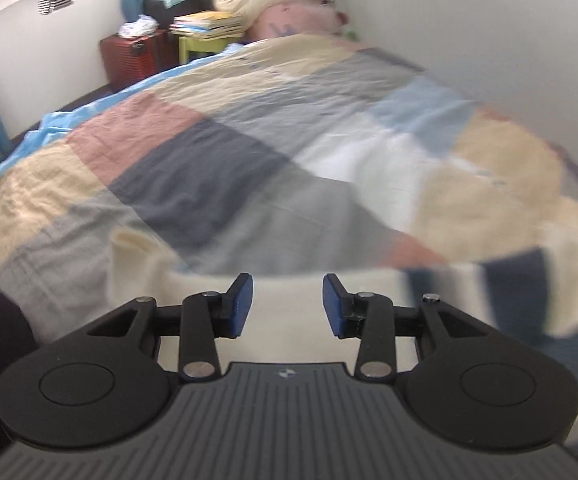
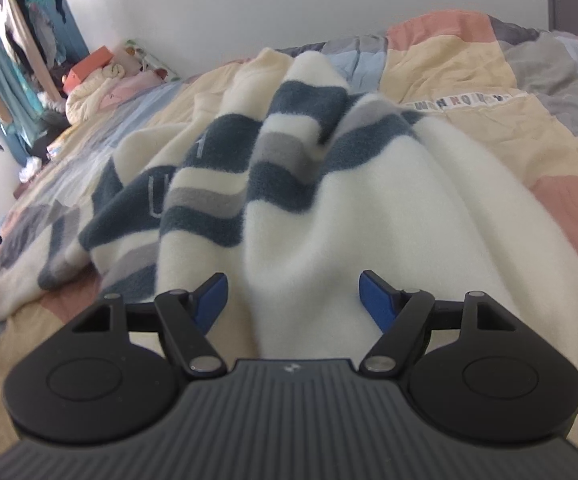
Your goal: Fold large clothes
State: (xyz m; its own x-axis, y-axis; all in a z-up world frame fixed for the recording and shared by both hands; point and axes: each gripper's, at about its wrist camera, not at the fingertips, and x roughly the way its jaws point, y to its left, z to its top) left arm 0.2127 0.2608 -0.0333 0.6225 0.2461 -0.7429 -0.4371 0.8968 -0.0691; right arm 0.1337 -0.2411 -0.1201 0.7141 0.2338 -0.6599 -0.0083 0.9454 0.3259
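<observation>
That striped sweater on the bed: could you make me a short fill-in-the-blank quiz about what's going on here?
1. The cream sweater has dark blue and ____ stripes.
2. It lies on a bed covered by a ____ quilt of coloured blocks.
3. The jaws of the right gripper stand ____, with cream fabric between them.
4. In the left wrist view, a yellow-green stool stands beside a ____ suitcase.

Missing words: grey; patchwork; open; red

The sweater (image 2: 329,200) lies bunched on the bed quilt (image 2: 489,80), mid-frame; piled bedding (image 2: 93,92) sits upper left.
</observation>
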